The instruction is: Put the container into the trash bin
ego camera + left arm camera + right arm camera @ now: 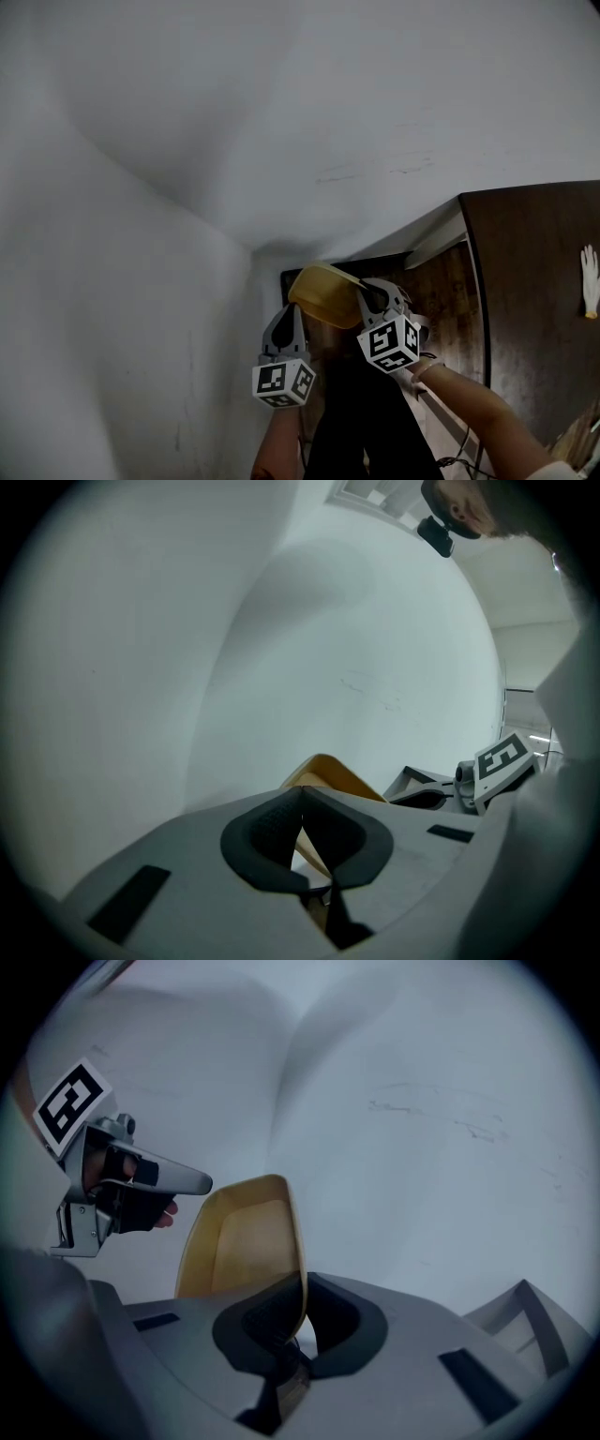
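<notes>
A yellow, shallow plastic container (323,295) is held up in front of a white wall, tilted on edge. My left gripper (286,323) grips its left side and my right gripper (377,298) its right rim. The left gripper (302,841) is shut on a thin edge of the container (328,772). In the right gripper view the container (239,1241) stands upright, with the right gripper (302,1321) shut on its rim. No trash bin can be made out; a dark shape (375,427) lies below the grippers.
White walls (281,122) fill most of every view. A dark brown wooden panel (534,300) stands at the right, with a small white hand-shaped object (589,279) on it. The other gripper's marker cube shows in each gripper view: the right one (502,759), the left one (70,1101).
</notes>
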`<state>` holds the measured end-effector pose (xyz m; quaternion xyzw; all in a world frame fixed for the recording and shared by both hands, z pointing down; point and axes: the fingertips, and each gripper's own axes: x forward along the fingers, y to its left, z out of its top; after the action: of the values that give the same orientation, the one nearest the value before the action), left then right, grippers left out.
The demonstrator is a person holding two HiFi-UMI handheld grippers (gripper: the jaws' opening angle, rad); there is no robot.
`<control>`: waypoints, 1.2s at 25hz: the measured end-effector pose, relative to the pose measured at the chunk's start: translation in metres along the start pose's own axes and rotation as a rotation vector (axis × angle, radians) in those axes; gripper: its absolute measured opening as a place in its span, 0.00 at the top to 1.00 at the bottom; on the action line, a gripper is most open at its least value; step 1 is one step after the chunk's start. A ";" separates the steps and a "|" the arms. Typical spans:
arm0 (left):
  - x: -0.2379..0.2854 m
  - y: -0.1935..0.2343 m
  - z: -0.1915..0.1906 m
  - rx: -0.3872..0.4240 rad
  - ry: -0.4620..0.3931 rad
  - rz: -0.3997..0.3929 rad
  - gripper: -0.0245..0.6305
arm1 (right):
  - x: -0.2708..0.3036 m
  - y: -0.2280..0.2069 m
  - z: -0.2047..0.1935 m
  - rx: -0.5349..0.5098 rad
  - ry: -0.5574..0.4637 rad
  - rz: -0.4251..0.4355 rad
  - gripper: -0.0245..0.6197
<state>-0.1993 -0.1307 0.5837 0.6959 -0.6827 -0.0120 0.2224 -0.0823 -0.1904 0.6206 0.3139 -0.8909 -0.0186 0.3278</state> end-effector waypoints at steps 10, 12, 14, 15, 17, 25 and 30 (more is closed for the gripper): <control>0.036 0.024 -0.042 -0.015 0.033 -0.022 0.93 | 0.052 0.008 -0.056 -0.043 0.082 0.006 0.94; 0.041 0.028 -0.050 -0.020 0.041 -0.025 0.93 | 0.060 0.008 -0.067 -0.033 0.100 0.000 0.94; 0.047 0.032 -0.059 -0.025 0.051 -0.032 0.93 | 0.068 0.008 -0.077 -0.024 0.117 -0.004 0.94; 0.050 0.033 -0.064 -0.026 0.057 -0.037 0.93 | 0.072 0.009 -0.082 -0.023 0.126 -0.004 0.94; 0.054 0.035 -0.072 -0.023 0.069 -0.046 0.93 | 0.080 0.010 -0.093 -0.020 0.144 -0.005 0.93; 0.070 0.040 -0.104 -0.019 0.125 -0.083 0.93 | 0.106 0.018 -0.133 -0.038 0.226 0.001 0.93; 0.079 0.041 -0.114 -0.026 0.142 -0.091 0.93 | 0.119 0.019 -0.154 -0.040 0.279 0.011 0.93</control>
<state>-0.1962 -0.1717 0.7228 0.7221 -0.6328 0.0183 0.2787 -0.0708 -0.2163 0.8140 0.3021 -0.8378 0.0090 0.4548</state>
